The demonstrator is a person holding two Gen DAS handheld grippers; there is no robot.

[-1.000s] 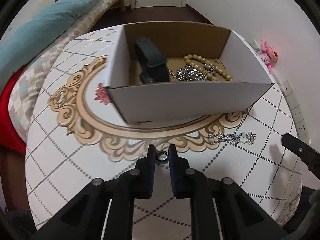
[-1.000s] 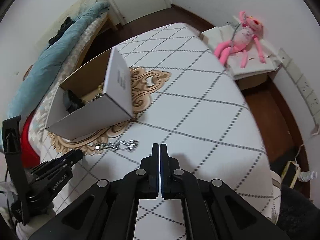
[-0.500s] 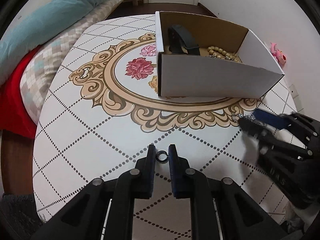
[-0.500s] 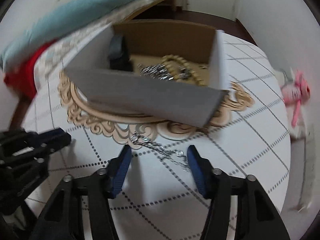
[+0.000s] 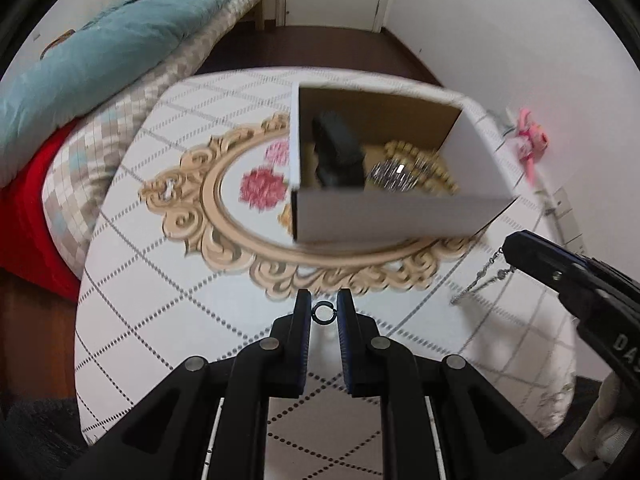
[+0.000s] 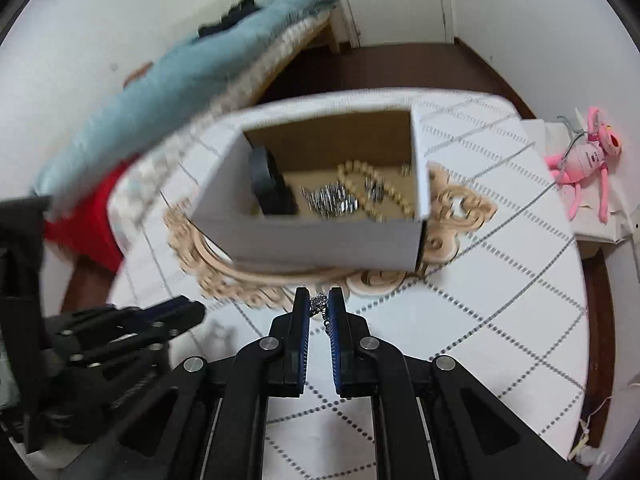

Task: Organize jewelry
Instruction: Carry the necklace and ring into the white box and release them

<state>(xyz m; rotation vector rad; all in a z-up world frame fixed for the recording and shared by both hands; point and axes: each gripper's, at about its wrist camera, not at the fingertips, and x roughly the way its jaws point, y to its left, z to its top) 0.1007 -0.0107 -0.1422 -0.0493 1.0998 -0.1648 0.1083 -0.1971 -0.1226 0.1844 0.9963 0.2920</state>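
Observation:
My left gripper point(image 5: 323, 303) is shut on a small dark ring point(image 5: 323, 314) above the patterned table. A little in front of the white cardboard box point(image 6: 320, 240), my right gripper point(image 6: 319, 299) has its jaws closing, and their tips pinch a silver chain point(image 6: 319, 305). In the left wrist view that chain point(image 5: 478, 280) dangles from the right gripper's tip point(image 5: 510, 250) at the right, off the table. Inside the box point(image 5: 384, 216) lie a black band point(image 5: 340, 156), a wooden bead bracelet point(image 5: 424, 160) and a silver chain pile point(image 5: 394, 174). The left gripper point(image 6: 188, 312) shows at lower left in the right wrist view.
The round table point(image 5: 160, 280) has a white diamond-grid cloth with a gold ornate oval and red flowers. A bed with a teal blanket point(image 5: 100, 52) stands to the left. A pink plush toy point(image 6: 584, 160) lies on a low stand at the right, by the wall.
My right gripper swung toward the box, opened over the silver chain on the table, then closed on it and lifted it. My left gripper rose with the ring still held.

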